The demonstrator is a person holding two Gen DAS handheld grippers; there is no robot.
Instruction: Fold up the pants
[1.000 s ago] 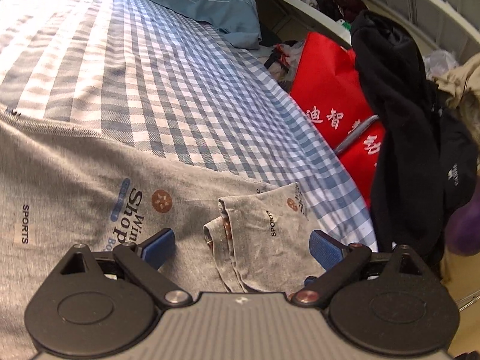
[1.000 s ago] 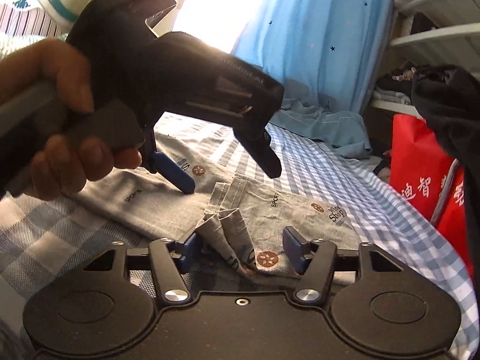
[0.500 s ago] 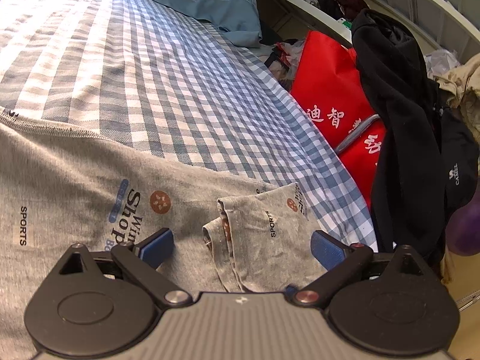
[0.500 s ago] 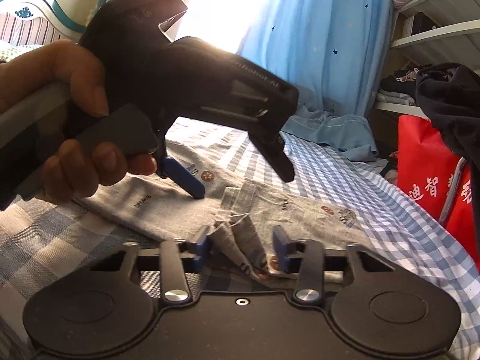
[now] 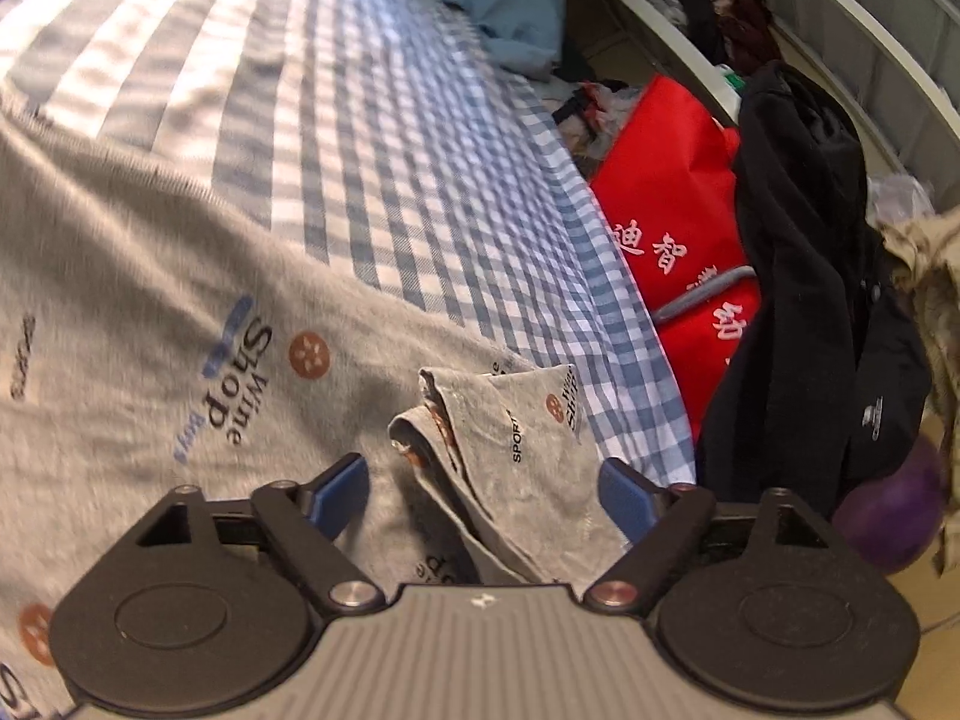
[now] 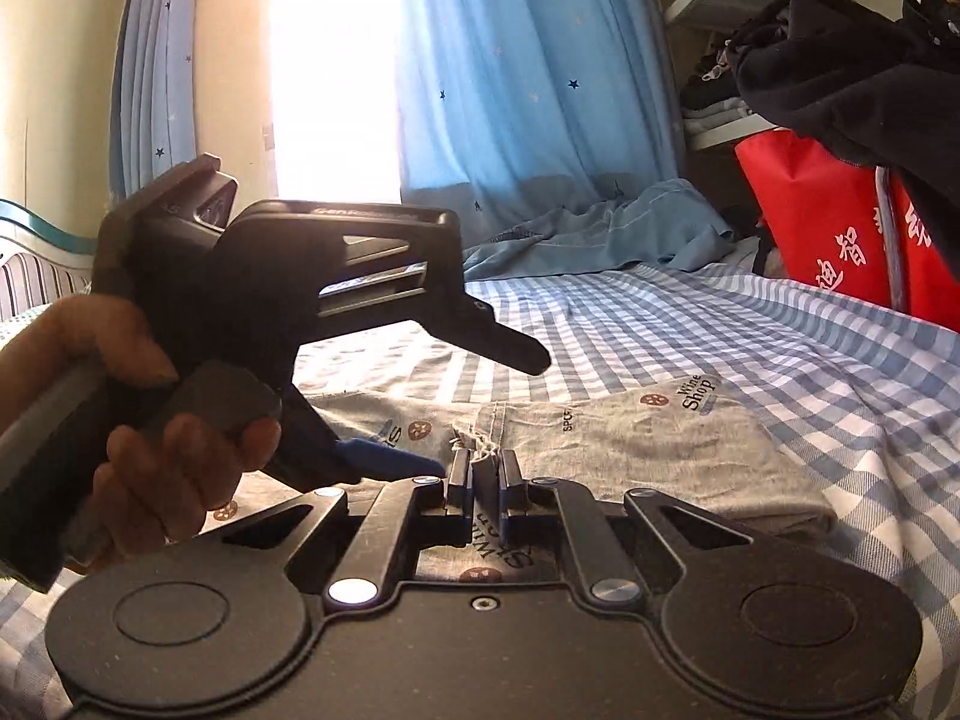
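Grey printed pants (image 5: 150, 312) lie on the blue checked bed (image 5: 372, 138). A bunched cuff end (image 5: 516, 438) of the pants sits between the open blue fingers of my left gripper (image 5: 483, 495). In the right wrist view the pants (image 6: 648, 444) spread to the right. My right gripper (image 6: 485, 480) is shut on a pinched fold of the pants. The left gripper (image 6: 432, 402) is held in a hand just left of it, jaws apart above the cloth.
A red bag (image 5: 672, 228) and hanging black clothes (image 5: 798, 276) stand past the bed's right edge. Blue garments (image 6: 600, 228) lie at the far end of the bed, below blue curtains (image 6: 528, 72). A purple ball (image 5: 888, 522) sits low right.
My right gripper has closed onto the bunched fold of the pants. The left gripper has shifted a little over the cloth and stays open.
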